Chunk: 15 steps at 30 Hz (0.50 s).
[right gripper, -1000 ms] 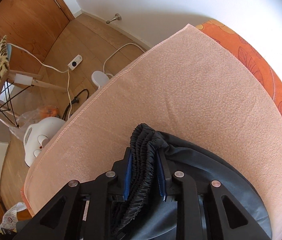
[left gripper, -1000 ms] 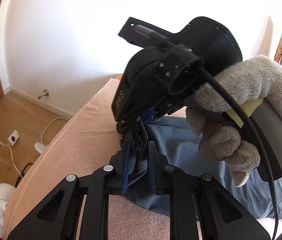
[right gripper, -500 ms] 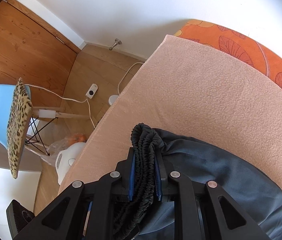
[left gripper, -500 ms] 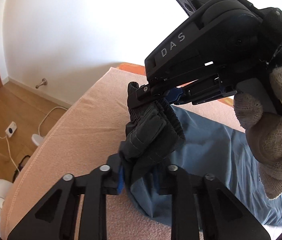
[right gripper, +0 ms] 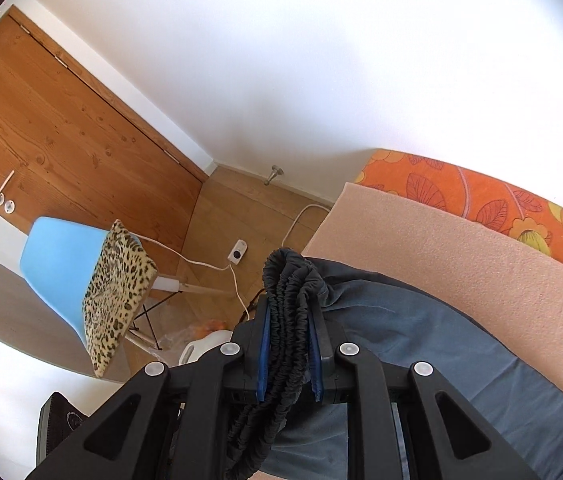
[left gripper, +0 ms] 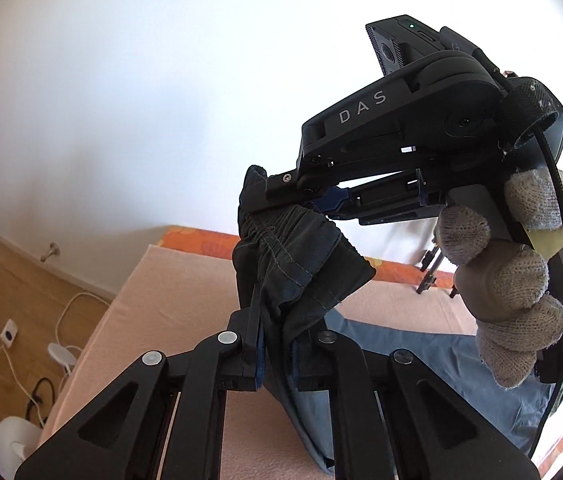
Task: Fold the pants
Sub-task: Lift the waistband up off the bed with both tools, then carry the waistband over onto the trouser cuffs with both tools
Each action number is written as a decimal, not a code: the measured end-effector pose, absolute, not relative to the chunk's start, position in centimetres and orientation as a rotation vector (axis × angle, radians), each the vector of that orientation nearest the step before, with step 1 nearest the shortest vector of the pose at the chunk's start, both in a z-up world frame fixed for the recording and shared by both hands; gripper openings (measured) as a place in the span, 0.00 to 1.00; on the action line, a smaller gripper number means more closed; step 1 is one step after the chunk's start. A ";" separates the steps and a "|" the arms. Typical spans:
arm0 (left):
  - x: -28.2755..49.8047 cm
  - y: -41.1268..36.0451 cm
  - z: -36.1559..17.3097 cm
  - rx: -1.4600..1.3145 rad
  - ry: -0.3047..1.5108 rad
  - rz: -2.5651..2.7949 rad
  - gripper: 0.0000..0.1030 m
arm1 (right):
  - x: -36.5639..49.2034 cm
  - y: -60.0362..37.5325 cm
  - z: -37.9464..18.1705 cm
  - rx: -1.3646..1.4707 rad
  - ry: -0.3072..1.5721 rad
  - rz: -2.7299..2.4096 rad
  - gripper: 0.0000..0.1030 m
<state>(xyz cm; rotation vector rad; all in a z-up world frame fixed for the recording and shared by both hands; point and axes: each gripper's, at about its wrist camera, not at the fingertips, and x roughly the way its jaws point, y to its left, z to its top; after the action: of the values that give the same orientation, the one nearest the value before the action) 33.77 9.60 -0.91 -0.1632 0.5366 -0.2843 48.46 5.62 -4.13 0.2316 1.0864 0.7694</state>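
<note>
Blue pants (left gripper: 397, 364) lifted at the waistband above a peach blanket (left gripper: 169, 316) on the bed. Left tool (left gripper: 275, 356) closing, pads pressed on dark cloth; right tool (right gripper: 288, 350) clamped on the bunched elastic waistband (right gripper: 285, 280), gripped by a gloved hand (left gripper: 521, 276) just ahead of the left camera, blocking much of the bed. Off the bed edge: wooden floor, chair (right gripper: 61, 272) with leopard cushion (right gripper: 119, 292), white cord (right gripper: 201, 264), kettle (left gripper: 9, 440).

Left gripper (left gripper: 275, 354) raised, jaws closing on bunched dark fabric, right gripper (right gripper: 290, 354) pinching a gathered elastic band between blue pads (right gripper: 262, 350), tilted downward, gloved right hand (left gripper: 521, 280) wrapped round its handle
</note>
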 end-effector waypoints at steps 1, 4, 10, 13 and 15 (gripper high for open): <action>33.3 8.6 -0.4 -0.157 0.534 -0.298 0.07 | 48.0 4.4 -3.4 0.239 1.073 0.761 0.14; 32.1 5.4 0.4 -0.135 0.538 -0.348 0.07 | 46.7 0.6 -2.2 0.256 1.057 0.720 0.14; 29.9 -0.4 0.5 -0.119 0.554 -0.449 0.07 | 44.2 -7.1 -1.4 0.271 1.035 0.641 0.14; 29.1 -3.0 0.2 -0.112 0.569 -0.503 0.07 | 42.9 -10.9 -1.5 0.283 1.027 0.604 0.14; 28.8 -4.9 -0.1 -0.112 0.581 -0.533 0.07 | 42.3 -14.1 -1.9 0.296 1.024 0.581 0.14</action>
<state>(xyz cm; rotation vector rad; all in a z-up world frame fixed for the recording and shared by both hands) 28.81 -4.93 -0.07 -0.1118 0.5806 -0.5330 42.27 -14.12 -1.89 0.2957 1.0242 0.5814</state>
